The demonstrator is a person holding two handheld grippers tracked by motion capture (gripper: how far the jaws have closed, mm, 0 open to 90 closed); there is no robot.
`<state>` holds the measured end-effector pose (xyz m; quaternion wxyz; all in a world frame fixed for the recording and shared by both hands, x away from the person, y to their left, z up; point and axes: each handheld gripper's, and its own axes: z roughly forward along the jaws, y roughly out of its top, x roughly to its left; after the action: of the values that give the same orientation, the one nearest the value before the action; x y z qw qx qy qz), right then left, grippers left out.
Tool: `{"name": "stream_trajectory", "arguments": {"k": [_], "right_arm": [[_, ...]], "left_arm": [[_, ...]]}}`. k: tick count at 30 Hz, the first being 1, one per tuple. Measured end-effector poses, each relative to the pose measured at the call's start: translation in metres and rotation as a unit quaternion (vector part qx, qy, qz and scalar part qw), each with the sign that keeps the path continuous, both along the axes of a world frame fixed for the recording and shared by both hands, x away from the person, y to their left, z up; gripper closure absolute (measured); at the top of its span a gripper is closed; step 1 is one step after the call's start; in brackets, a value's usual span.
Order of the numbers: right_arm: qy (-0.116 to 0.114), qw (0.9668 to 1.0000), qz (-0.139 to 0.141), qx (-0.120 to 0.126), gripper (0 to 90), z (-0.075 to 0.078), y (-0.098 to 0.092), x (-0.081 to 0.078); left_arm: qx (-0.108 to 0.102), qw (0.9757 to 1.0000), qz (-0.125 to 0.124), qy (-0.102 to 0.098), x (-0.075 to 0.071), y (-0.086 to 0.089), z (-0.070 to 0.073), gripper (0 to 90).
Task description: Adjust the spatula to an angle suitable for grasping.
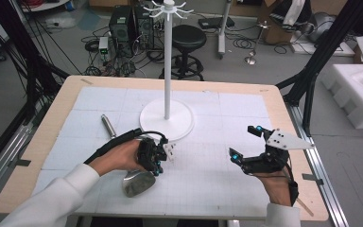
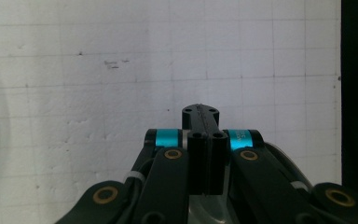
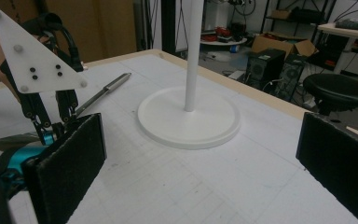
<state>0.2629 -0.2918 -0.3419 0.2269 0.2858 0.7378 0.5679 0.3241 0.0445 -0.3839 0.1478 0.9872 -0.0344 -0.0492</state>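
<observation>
Black padded jaws of the right gripper [image 3: 200, 172] stand wide apart in the right gripper view, nothing between them; in the high view the right gripper [image 1: 246, 144] hovers released over the right half of the table [image 1: 42, 142], well apart from everything else. Left gripper [image 1: 163, 156] is clenched — in the left gripper view its jaws [image 2: 204, 154] meet, and a sliver of metal shows just beneath them, so it appears to grip the neck of the metal ladle [image 1: 134, 182], whose bowl lies at the table's near edge under the left hand [image 1: 118, 158] while the handle [image 1: 108, 126] angles away toward the white stand [image 1: 168, 61]. Whether the grip is firm cannot be told. Judged risks: the hold sits close to the heavy bowl with a long handle beyond it — on lifting, the ladle could pivot in the jaws or slip free. A swinging handle could strike the stand's pole, which is thin and tall on a round base [image 1: 166, 123], and rock it. Bowl near the table edge — a drop here could go to the floor.
</observation>
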Motion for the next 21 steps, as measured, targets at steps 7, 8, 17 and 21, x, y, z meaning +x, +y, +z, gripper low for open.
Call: {"name": "stream_trajectory", "arguments": {"k": [7, 8, 17, 21], "right_arm": [[0.002, 1.0000, -0.002, 0.001, 0.5, -0.0007, -0.0007, 0.0003], [0.002, 1.0000, -0.002, 0.001, 0.5, -0.0007, -0.0007, 0.0003], [0.004, 1.0000, -0.001, 0.000, 0.5, -0.0019, -0.0004, 0.0012], [0.006, 1.0000, 0.001, -0.002, 0.5, -0.0026, -0.0004, 0.0012]], "left_arm": [[0.019, 0.9998, -0.007, 0.004, -0.0009, -0.0045, -0.0082, 90.0], [0.019, 0.9998, -0.007, 0.004, -0.0009, -0.0045, -0.0082, 90.0], [0.029, 0.9995, -0.009, 0.007, -0.0006, -0.0028, -0.0083, 90.0], [0.034, 0.9993, -0.010, 0.007, -0.0005, -0.0017, -0.0092, 90.0]]}}
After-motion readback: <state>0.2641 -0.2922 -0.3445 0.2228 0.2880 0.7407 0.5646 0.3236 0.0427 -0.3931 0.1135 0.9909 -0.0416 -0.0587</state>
